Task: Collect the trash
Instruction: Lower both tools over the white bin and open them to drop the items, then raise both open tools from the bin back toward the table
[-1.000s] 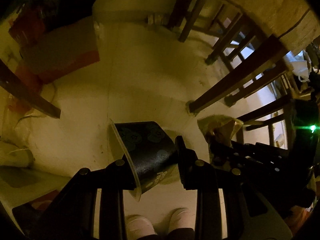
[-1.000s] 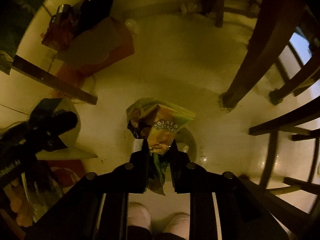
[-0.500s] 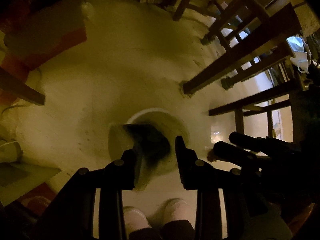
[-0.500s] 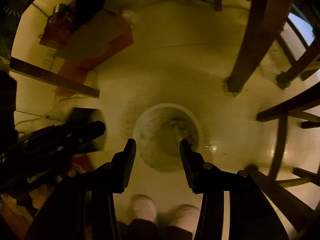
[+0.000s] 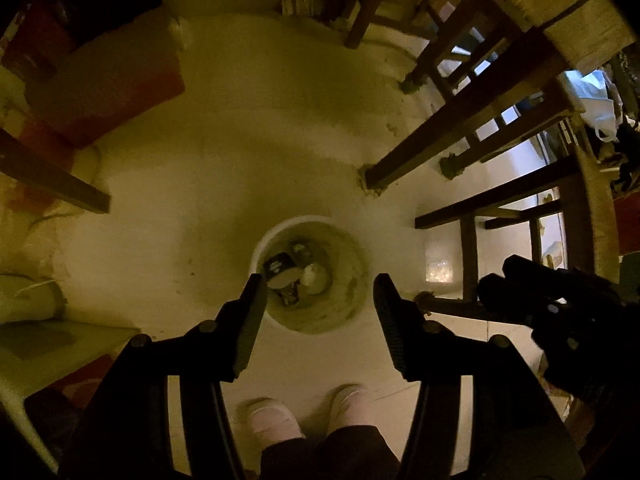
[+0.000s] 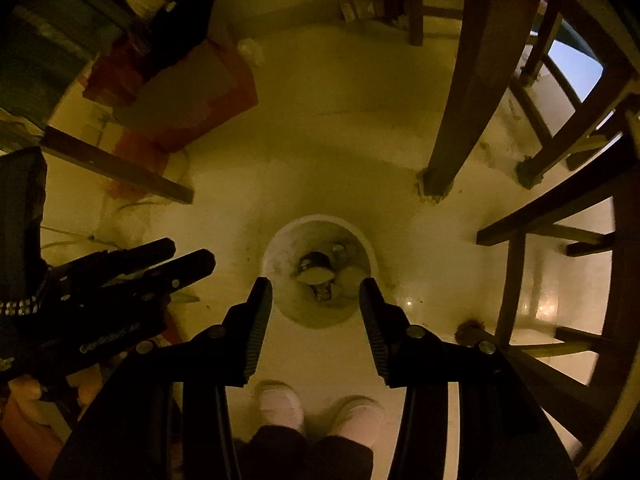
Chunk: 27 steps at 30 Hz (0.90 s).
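Pretty tight spot to work in: the white bin sits on a bare patch of pale floor, hemmed in by a dark wooden table leg just up and right of its rim and chair rungs off to the right, with another wooden leg and a red box well apart on the left. The person's 2 pink slippers are planted just below the bin, so the only really open floor is the stretch above it. The left gripper hangs over the bin with its jaws spread and nothing between them; they have just been opening. The right gripper is also over the bin, jaws apart and empty too. The trash is down inside the bin: a dark patterned paper cup lying tilted with its pale mouth showing, plus a couple of pale crumpled bits beside it, too dim to make out properly.
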Motion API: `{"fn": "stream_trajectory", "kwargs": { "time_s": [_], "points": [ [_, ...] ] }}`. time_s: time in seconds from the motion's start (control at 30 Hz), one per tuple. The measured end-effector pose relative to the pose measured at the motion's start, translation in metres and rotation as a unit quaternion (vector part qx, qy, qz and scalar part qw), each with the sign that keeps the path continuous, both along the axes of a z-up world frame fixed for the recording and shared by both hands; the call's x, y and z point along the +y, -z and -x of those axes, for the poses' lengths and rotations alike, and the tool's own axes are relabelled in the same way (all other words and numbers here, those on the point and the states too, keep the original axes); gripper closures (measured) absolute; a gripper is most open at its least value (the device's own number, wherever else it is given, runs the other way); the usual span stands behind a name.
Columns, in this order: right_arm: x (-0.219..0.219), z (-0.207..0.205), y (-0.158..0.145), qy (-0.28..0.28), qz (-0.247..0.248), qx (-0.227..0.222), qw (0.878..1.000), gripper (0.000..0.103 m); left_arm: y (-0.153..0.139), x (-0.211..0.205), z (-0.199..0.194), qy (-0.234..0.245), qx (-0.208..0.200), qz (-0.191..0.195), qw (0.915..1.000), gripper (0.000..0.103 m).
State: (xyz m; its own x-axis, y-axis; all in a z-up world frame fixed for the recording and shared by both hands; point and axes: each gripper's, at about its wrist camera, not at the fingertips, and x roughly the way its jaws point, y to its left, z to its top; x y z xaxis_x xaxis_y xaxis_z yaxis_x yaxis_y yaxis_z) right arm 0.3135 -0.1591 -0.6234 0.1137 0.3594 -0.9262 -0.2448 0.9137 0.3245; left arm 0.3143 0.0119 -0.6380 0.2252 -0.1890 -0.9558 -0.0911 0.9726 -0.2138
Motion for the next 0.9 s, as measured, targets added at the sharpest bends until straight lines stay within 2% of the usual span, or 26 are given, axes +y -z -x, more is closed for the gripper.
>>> {"fn": "stream_trajectory", "kwargs": {
  "time_s": [0.07,0.27,0.43,0.6,0.73,0.9],
  "points": [
    [0.0,0.0,-0.018,0.001,-0.003,-0.008,1.0,0.061,-0.023,0.003,0.003,-0.001,-0.01,-0.006,0.9999,0.049],
    [0.004,0.004,-0.092,0.0,-0.015,-0.036,0.999,0.061,-0.117,0.013,0.01,-0.006,-0.059,-0.026,0.9979,0.049],
    [0.008,0.007,-0.178,-0.001,-0.025,-0.083,0.996,0.061,-0.212,0.02,0.016,-0.013,-0.113,-0.036,0.9928,0.049],
    [0.011,0.013,-0.261,0.001,-0.045,-0.13,0.99,0.061,-0.317,0.028,0.03,-0.019,-0.184,-0.041,0.9819,0.049],
    [0.017,0.024,-0.334,0.003,-0.052,-0.18,0.982,0.061,-0.382,0.037,0.043,-0.025,-0.227,-0.039,0.9729,0.049],
    [0.021,0.041,-0.415,0.009,-0.057,-0.242,0.969,0.061,-0.464,0.044,0.064,-0.031,-0.285,-0.039,0.9571,0.049]
  ]
}}
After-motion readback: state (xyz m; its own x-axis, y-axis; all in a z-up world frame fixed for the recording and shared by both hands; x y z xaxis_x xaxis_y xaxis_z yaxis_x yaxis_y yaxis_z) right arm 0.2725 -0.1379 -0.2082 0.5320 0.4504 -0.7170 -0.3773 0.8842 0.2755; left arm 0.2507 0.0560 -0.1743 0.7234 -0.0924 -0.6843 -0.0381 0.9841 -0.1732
